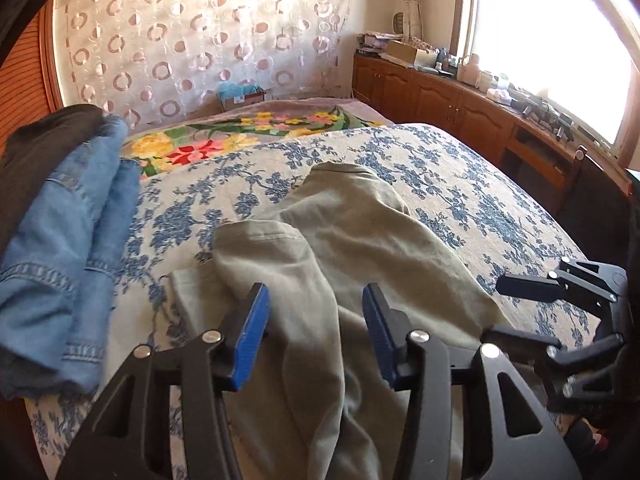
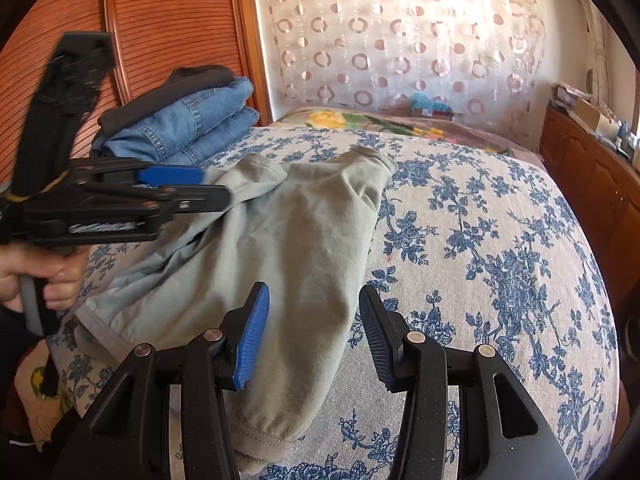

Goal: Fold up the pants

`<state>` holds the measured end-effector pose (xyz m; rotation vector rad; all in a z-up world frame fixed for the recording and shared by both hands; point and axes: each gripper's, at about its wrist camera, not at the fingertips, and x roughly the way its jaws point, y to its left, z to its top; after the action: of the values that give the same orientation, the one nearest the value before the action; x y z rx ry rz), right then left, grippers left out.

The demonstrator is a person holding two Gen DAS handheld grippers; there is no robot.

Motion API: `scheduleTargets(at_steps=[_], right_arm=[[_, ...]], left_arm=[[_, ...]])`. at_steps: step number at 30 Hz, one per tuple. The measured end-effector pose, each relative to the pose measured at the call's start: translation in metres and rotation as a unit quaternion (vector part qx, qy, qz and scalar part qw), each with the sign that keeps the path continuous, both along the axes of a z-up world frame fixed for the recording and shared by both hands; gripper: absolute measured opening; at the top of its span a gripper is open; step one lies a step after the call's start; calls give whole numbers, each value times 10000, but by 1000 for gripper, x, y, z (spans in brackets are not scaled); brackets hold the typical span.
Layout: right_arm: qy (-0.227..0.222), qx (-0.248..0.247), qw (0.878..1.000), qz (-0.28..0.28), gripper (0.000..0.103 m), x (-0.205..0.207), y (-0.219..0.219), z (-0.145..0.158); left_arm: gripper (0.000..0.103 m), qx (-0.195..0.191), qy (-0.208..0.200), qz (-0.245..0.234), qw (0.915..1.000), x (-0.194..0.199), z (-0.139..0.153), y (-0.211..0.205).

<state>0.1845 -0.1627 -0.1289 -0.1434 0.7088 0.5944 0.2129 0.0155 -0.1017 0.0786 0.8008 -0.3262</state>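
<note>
Both claws, left claw [image 1: 316, 334] and right claw [image 2: 314, 334], are held apart over crumpled olive-green cotton pants [image 2: 280, 240], nothing gripped; floral bed [image 2: 500, 260] is left bare rightward.

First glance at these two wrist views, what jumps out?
The crumpled olive-green pants lie mid-bed on the blue-floral bedspread, not yet folded. Both the left gripper and the right gripper hover over them with jaws apart, gripping nothing. A stack of folded jeans sits at the bed's far left.
</note>
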Motion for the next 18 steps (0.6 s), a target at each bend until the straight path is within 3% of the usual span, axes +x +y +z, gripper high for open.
scheduleTargets(at_steps=[11,13,18], right_arm=[[-123,-11,9999,19,47,-3,1,1],[-139,-7,9999,23,47,-4,0,1],[-183,-8,9998,21,47,-6,1,1]], left_arm=[[35,719,329,205,9967,34,-18,-14],[20,751,358,220,9963,35,-21,-12],[6,563,259,261,9977,30,-16,1]])
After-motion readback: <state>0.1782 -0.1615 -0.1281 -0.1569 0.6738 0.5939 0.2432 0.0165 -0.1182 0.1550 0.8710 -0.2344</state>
